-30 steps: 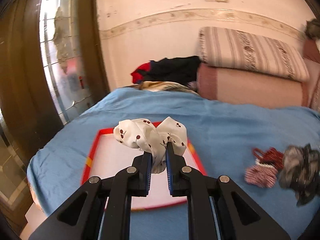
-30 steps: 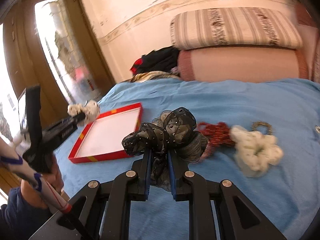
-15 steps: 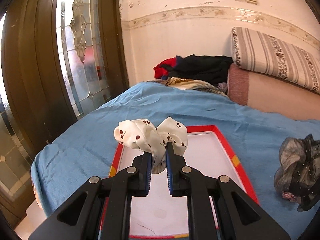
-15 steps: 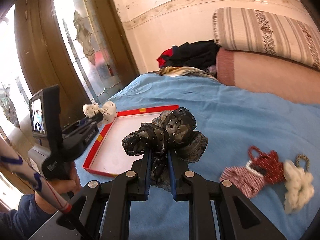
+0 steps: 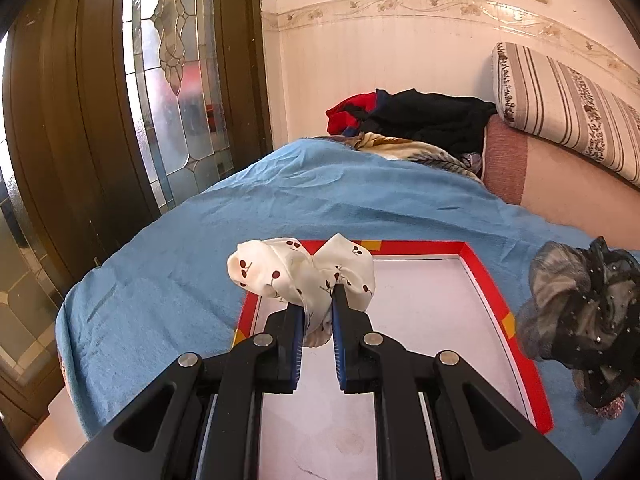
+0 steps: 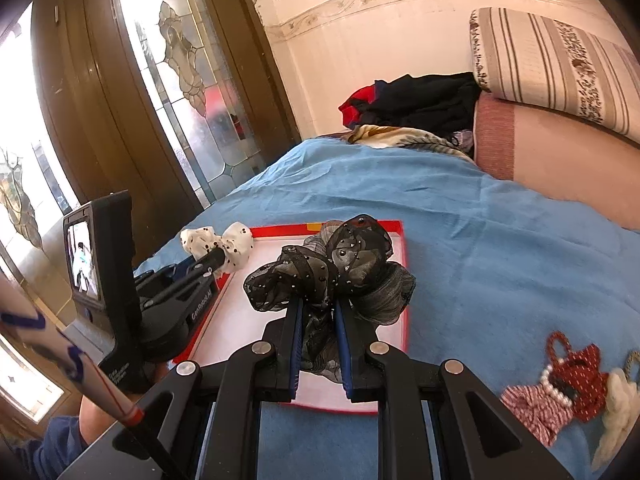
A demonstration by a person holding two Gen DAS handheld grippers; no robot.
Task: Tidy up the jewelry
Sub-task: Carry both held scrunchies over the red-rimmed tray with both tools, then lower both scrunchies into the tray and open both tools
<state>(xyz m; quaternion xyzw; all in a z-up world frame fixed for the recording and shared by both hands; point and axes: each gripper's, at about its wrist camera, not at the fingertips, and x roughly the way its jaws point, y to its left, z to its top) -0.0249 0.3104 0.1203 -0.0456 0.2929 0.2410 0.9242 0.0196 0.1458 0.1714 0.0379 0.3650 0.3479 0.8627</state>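
2 grippers, left point(image 5: 316, 312) clamping our cherry scrunchie point(image 5: 300, 276) and right point(image 6: 318, 320) our black one point(image 6: 332, 272), risk tangling if released together over the tray point(image 5: 500, 304).

The red-rimmed tray point(image 5: 486, 276) lies open at frame centre; bare blue bedspread point(image 6: 500, 248) beyond; hair bows point(image 6: 560, 380) crowd the lower right.

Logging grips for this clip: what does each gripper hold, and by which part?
Left gripper pinches the white cherry-print scrunchie by its gathered lower fabric. Right gripper pinches the black studded scrunchie by its bunched lower middle.
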